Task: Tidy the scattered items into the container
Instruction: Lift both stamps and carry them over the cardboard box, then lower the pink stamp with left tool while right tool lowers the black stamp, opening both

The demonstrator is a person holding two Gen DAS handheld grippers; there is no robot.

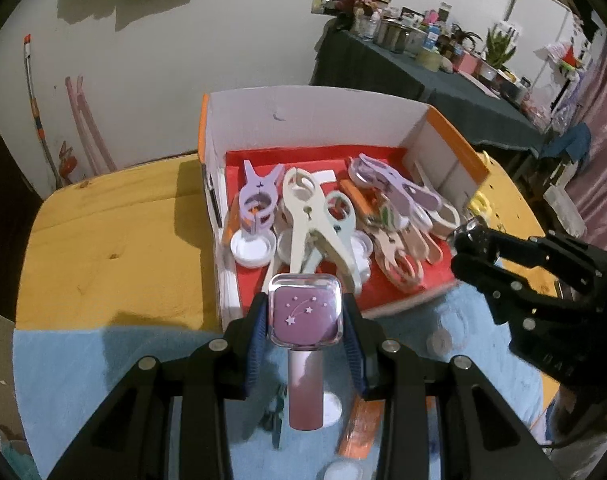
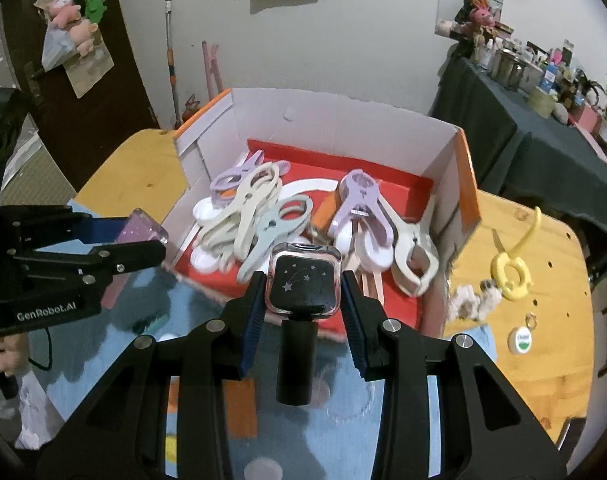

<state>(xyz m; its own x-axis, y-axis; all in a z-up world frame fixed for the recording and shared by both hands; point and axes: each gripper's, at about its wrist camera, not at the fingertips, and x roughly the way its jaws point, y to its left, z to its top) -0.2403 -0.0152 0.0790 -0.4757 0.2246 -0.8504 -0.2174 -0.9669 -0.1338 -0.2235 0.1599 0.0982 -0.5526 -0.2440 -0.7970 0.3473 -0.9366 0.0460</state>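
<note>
An open cardboard box [image 1: 315, 120] with a red floor holds several large plastic clips [image 1: 315, 216] and white lids. My left gripper [image 1: 305, 316] is shut on a purple star-marked bottle [image 1: 304, 312] just before the box's near edge. My right gripper [image 2: 303, 284] is shut on a black star-marked bottle [image 2: 301, 282], also at the near edge of the box [image 2: 343, 120]. In the right wrist view the left gripper [image 2: 143, 240] and its purple bottle [image 2: 141, 228] show at left. The right gripper [image 1: 463, 240] shows at right in the left wrist view.
The box stands on a yellow wooden table [image 1: 103, 232] with a blue mat [image 1: 103, 368] in front. On the mat lie an orange item [image 1: 363, 424] and small lids. Right of the box lie a yellow ring toy [image 2: 511, 272], a fluffy keychain [image 2: 475, 300] and a round tag [image 2: 523, 338].
</note>
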